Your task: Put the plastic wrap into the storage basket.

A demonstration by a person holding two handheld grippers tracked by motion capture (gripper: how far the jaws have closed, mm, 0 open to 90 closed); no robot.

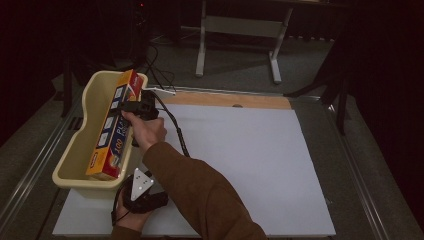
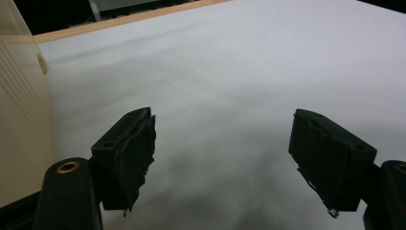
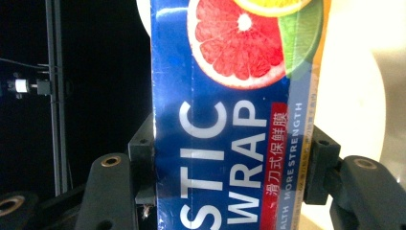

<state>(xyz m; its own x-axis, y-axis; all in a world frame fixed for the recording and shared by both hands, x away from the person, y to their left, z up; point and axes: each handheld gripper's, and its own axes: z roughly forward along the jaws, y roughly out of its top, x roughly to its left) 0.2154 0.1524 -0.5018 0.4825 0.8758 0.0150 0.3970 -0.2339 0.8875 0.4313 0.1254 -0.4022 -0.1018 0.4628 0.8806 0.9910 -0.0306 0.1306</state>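
High view: the person's right hand [image 1: 145, 127] is reaching forward across the left claw [image 1: 131, 146], holding the right claw [image 1: 126, 106] against a long plastic wrap box [image 1: 114, 127] that is lying lengthwise in a cream tub [image 1: 75, 150] at about 9 o'clock on the white worktop [image 1: 240, 160].
Right claw view: this is giving what the high view cannot, the grip itself; both black jaws are pressing the two sides of the plastic wrap box [image 3: 234, 124], so the right claw [image 3: 230, 167] is holding the box across its width. The blue face with citrus slices and white lettering is standing between the jaws, and the cream tub [image 3: 354, 96] is showing pale at 3 o'clock behind it.
Left claw view: the left claw [image 2: 222, 158] is standing wide with nothing between the jaws, over bare white worktop [image 2: 230, 72]; the tub [image 2: 19, 120] wall is rising at 9 o'clock.
Right arm pose: the brown sleeve [image 1: 200, 195] is running from 6 o'clock up toward 11 o'clock, wrist bent toward the tub.
Left hand pose: the left hand [image 1: 131, 217] is sitting low at 7 o'clock by the tub's near end, its grey plate [image 1: 140, 181] facing up.
Box location: inside the tub, one end at the far rim, the other at the near wall.
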